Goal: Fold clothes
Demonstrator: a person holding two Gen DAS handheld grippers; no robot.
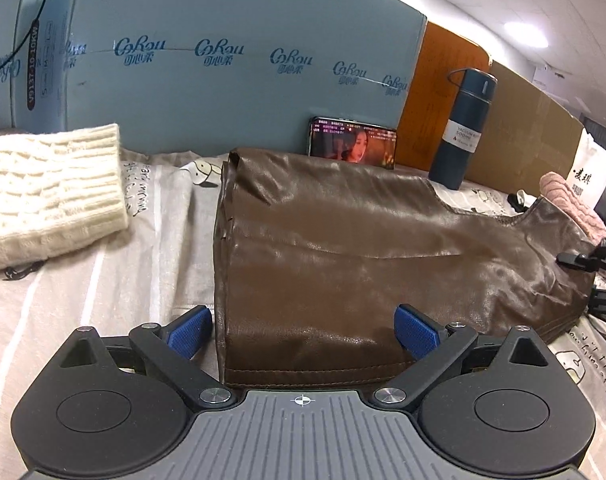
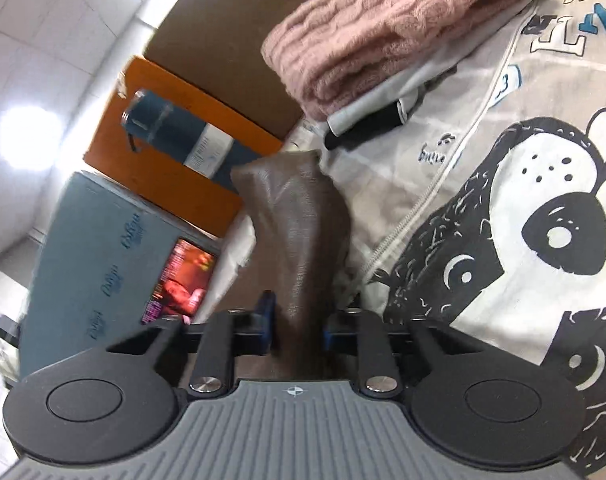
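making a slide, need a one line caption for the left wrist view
Open left gripper poised over the hem of a partly folded brown leather garment on a printed bedsheet.

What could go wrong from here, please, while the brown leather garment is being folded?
The right gripper grips only an edge of the glossy brown leather garment; it might slip free. The left gripper is open, leaving the near hem loose, so the fold could shift. The tall dark blue flask stands just behind the garment and could topple.
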